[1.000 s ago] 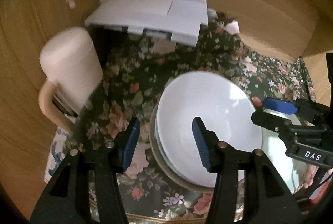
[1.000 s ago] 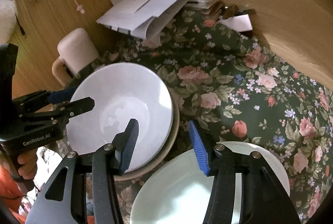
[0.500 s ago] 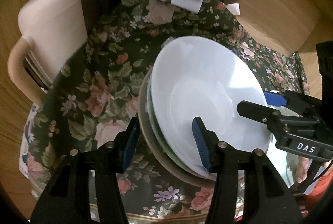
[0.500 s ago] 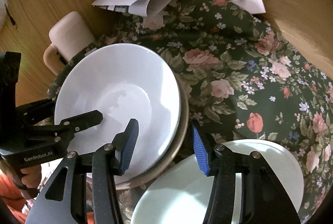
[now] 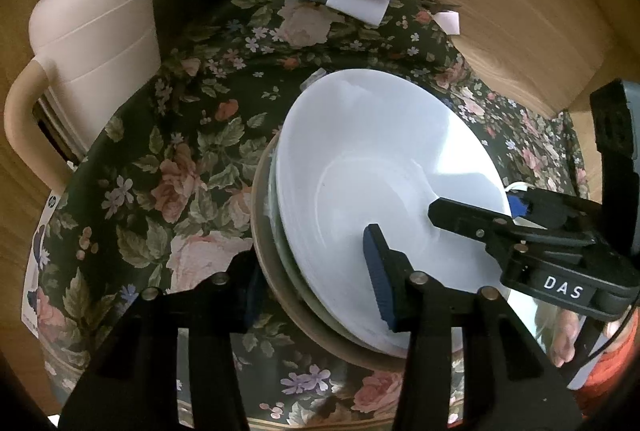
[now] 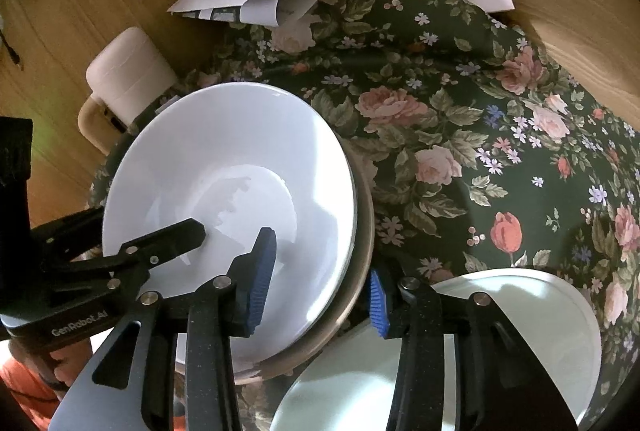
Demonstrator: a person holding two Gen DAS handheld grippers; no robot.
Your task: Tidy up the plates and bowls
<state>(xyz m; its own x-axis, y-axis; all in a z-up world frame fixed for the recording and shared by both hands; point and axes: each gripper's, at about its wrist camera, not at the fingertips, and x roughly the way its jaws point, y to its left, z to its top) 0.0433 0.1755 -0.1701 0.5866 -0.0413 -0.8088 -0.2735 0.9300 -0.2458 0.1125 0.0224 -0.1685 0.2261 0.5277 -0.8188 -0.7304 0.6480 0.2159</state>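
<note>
1. Left wrist view: left gripper (image 5: pixel 316 279) astride the near rim of the stacked bowls (image 5: pixel 372 167) on the flowered cloth (image 5: pixel 180 159), jaws just closing, one finger inside, one outside; contact not clear. Stack upright, mouth up, round. Right gripper (image 5: pixel 472 209) across the far rim.
2. Right wrist view: right gripper (image 6: pixel 320 279) straddling the stack's (image 6: pixel 224 167) right rim, jaws just closing, grip unclear. Pale plate (image 6: pixel 520 315) just beside, flat.

Black hand-held gripper (image 5: pixel 316 295), ribbed blue pads (image 5: pixel 378 275), silver screws, orange sleeve (image 6: pixel 24 387)
</note>
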